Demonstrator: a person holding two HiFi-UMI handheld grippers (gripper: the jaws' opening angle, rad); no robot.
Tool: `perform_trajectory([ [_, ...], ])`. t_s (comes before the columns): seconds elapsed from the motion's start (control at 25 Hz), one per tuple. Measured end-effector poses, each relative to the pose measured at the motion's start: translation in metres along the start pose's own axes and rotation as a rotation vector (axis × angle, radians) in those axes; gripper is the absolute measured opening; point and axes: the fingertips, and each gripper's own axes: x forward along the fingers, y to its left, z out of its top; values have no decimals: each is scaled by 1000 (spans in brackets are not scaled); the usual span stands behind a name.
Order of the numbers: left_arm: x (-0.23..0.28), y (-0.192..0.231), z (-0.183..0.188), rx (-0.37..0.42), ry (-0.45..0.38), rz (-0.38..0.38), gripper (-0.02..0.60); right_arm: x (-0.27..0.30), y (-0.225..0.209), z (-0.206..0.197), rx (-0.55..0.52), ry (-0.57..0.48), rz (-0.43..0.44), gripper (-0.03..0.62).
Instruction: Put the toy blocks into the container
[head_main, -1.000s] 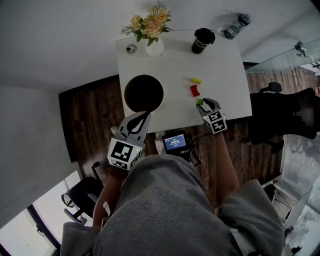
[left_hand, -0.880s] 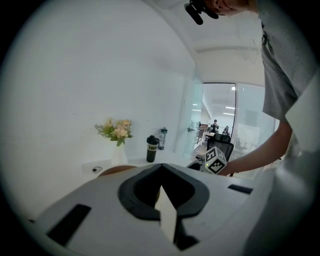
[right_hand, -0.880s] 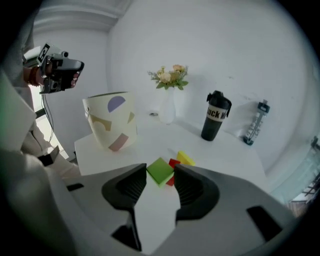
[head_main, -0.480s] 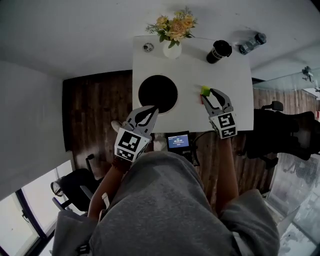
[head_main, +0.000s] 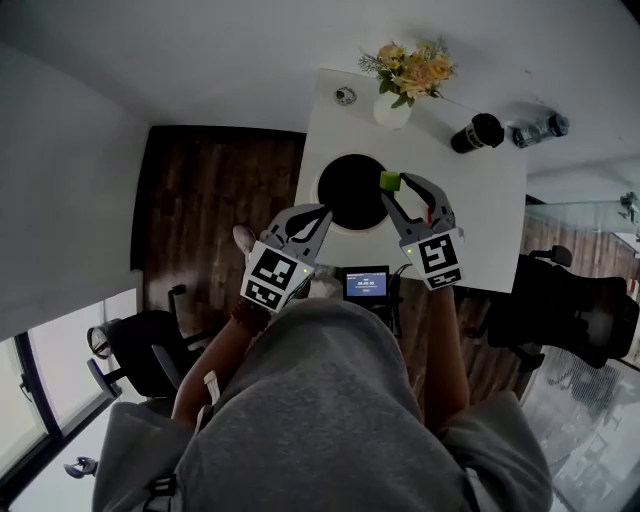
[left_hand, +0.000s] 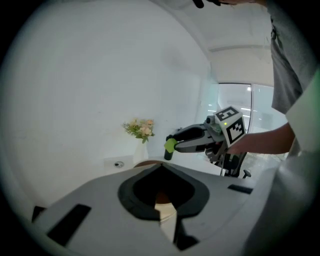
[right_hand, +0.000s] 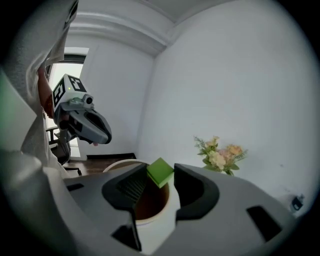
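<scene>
Step in hand, by judgement: release of green block (head_main: 390, 181) into container (head_main: 338, 186).

Position of block: pinched at the tip of right gripper (head_main: 403, 186), in the air. Over the container's right rim in head view; over the dark mouth in right gripper view. Not yet inside.

To do well:
- Carry a little further toward the centre of the opening before letting go, to avoid a clip on the rim.
- Stay low over the mouth and open smoothly, with no flick and no sideways toss.
- Hold level during release; block sits corner-up and may roll off one pad first.
- Steer clear of left gripper (head_main: 318, 212), close to the container's near-left edge.
- Avoid any knock to the container on the bench (head_main: 480, 230); probably light, liable to shift if struck.

Right fingers (right_hand: 200, 190): roughly half apart, pressed against opposite sides of green block, block tilted. No other contact visible.

Left fingers (left_hand: 100, 200): tips together, nothing between them; only the container visible through the gap behind. Just beside the container; contact with it not possible to tell.
</scene>
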Motion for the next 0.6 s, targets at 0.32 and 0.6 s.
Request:
perform_trajectory([
  [0.32, -15, 12, -17, -25, 10, 43, 4, 31, 43, -5, 18, 48, 116, 175],
  [0.6, -15, 4, -14, -31, -2, 32, 3, 40, 57, -11, -38, 81, 148, 175],
])
